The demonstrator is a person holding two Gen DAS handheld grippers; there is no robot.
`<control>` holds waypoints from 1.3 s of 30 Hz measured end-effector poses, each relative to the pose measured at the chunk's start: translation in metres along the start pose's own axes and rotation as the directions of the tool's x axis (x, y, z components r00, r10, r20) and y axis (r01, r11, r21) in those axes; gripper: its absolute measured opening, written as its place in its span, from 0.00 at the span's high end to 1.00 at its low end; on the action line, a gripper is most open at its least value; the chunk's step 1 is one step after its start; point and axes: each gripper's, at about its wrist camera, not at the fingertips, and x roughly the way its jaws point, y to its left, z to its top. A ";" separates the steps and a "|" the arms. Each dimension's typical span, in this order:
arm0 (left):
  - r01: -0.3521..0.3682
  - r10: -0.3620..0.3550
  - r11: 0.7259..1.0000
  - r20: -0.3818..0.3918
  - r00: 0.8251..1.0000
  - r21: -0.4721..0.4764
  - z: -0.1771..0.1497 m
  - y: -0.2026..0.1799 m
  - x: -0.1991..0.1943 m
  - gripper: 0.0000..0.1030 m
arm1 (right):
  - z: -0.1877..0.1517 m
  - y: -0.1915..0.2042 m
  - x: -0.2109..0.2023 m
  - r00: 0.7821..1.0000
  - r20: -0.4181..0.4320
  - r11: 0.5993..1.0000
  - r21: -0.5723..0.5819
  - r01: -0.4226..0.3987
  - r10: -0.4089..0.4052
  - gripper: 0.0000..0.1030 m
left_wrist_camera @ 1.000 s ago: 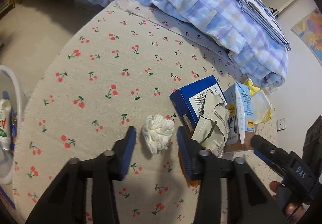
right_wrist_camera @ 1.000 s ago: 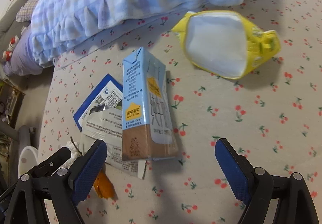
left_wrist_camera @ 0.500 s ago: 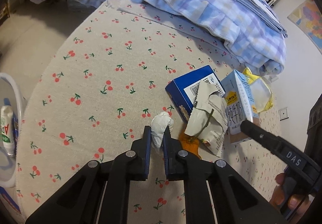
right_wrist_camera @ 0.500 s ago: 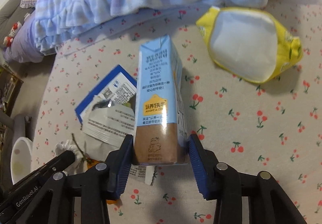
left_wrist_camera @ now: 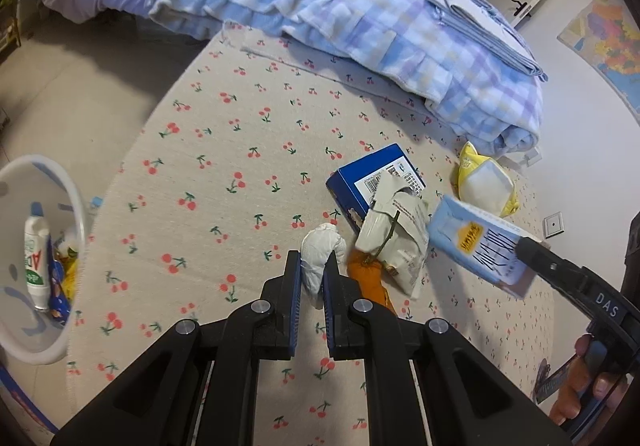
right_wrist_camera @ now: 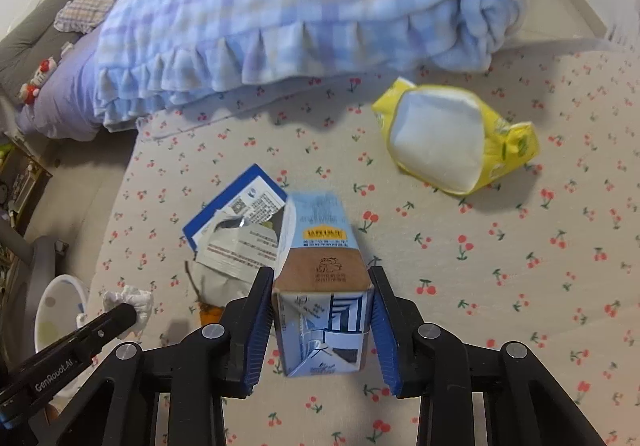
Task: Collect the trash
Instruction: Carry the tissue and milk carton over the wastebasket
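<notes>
Bedding first: plaid ruffled quilt (left_wrist_camera: 360, 25) is bunched at the far side, leaving the cherry-print mat (left_wrist_camera: 224, 149) free as the work area. White bin (left_wrist_camera: 44, 254) is seen at near left, already loaded with a tube and wrappers, so it is judged to be the drop point. Litter is clustered mid-right: yellow pouch (right_wrist_camera: 452, 137), blue box (left_wrist_camera: 376, 177), torn foil wrapper (left_wrist_camera: 394, 238), orange peel (left_wrist_camera: 370, 278). Milk carton (right_wrist_camera: 324, 278) is held off the mat between the right gripper (right_wrist_camera: 322, 330) pads, jaws closing on its base end. Crumpled tissue (left_wrist_camera: 320, 258) is pinched by the left gripper (left_wrist_camera: 311, 286), fingers nearly pressed together. Both items are judged ready for carrying to the bin.
</notes>
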 end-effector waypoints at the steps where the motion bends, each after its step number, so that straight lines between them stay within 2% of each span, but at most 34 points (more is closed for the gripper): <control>1: -0.001 0.001 1.000 0.005 1.000 0.003 -0.001 0.002 -0.004 0.90 | 0.000 0.001 -0.004 1.000 0.006 1.000 -0.002 -0.001 0.001 0.61; 13: 0.006 -0.007 1.000 0.056 0.998 0.015 -0.006 0.016 -0.040 0.90 | -0.005 0.017 -0.041 0.997 0.078 0.999 -0.046 -0.016 0.019 0.61; 24: 0.007 -0.009 1.000 0.113 0.994 0.021 -0.010 0.034 -0.080 0.90 | -0.012 0.041 -0.074 0.987 0.137 0.993 -0.093 -0.074 0.087 0.61; 39: -0.036 0.044 0.998 0.174 0.984 -0.049 -0.023 0.095 -0.129 0.90 | -0.033 0.095 -0.080 0.977 0.131 0.973 -0.182 -0.143 0.168 0.61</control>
